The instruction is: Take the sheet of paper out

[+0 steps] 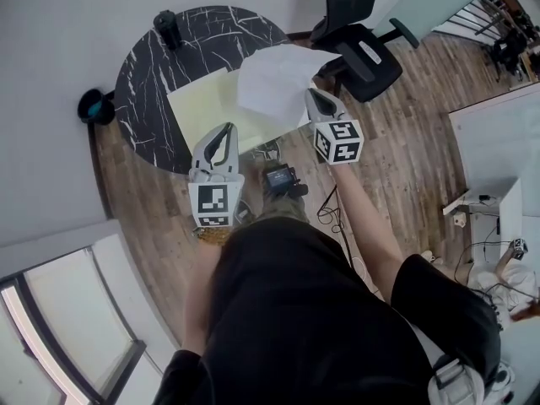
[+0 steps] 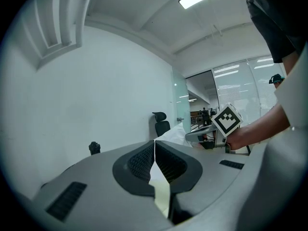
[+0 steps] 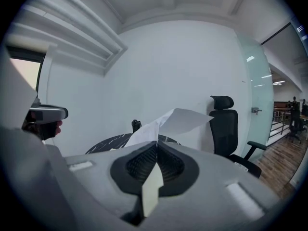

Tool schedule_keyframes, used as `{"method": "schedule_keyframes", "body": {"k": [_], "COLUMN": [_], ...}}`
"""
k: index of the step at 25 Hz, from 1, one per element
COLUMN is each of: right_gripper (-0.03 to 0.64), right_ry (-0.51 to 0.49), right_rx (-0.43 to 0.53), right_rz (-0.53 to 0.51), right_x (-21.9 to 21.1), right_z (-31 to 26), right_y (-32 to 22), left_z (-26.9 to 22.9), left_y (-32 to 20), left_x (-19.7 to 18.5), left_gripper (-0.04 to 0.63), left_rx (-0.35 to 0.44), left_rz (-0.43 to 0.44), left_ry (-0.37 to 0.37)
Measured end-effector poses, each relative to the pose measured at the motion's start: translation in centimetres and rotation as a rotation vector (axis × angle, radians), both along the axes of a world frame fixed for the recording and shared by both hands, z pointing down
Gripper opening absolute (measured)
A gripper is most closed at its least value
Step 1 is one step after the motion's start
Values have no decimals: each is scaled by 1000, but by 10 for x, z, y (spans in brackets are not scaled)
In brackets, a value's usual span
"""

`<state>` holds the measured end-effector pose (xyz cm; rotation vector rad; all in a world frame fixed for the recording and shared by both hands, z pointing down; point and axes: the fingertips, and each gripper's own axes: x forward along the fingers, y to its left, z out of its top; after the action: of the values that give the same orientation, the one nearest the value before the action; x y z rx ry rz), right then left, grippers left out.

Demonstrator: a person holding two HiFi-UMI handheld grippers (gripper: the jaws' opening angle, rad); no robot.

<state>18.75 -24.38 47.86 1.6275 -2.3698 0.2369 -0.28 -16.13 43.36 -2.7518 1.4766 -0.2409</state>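
Note:
A pale yellow folder [image 1: 201, 101] lies on the round black marble table [image 1: 143, 99]. My left gripper [image 1: 226, 128] is shut on the folder's near edge; in the left gripper view a pale yellow strip [image 2: 161, 189] shows between its closed jaws [image 2: 155, 143]. Above the table's right side hangs a white sheet of paper [image 1: 274, 78], lifted clear of the folder. My right gripper [image 1: 312, 94] is shut on its near right corner. In the right gripper view the sheet [image 3: 178, 121] rises from the closed jaws [image 3: 157, 143].
A black office chair [image 1: 363, 53] stands just right of the table, behind the raised sheet. A small black object [image 1: 167, 28] sits at the table's far edge. A dark round bin [image 1: 94, 106] is on the floor at left, a white desk [image 1: 498, 142] at right.

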Motion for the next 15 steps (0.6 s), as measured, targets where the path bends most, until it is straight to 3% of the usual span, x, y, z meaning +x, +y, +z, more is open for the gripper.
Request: {"method": "schedule_keyframes", "body": {"k": [10, 15], "right_gripper": [-3, -2], "right_ry": [-14, -32], "right_rx": [91, 134], "right_rz": [-144, -150], "right_x": [-42, -52], "right_z": [-67, -90], "right_y": [29, 34], "left_z": [-18, -29], "left_y": [2, -4], "left_x": [-3, -9], "left_gripper": [9, 9], "left_rx": [32, 56], "left_rz": [-33, -50], "left_ry": [20, 34]}}
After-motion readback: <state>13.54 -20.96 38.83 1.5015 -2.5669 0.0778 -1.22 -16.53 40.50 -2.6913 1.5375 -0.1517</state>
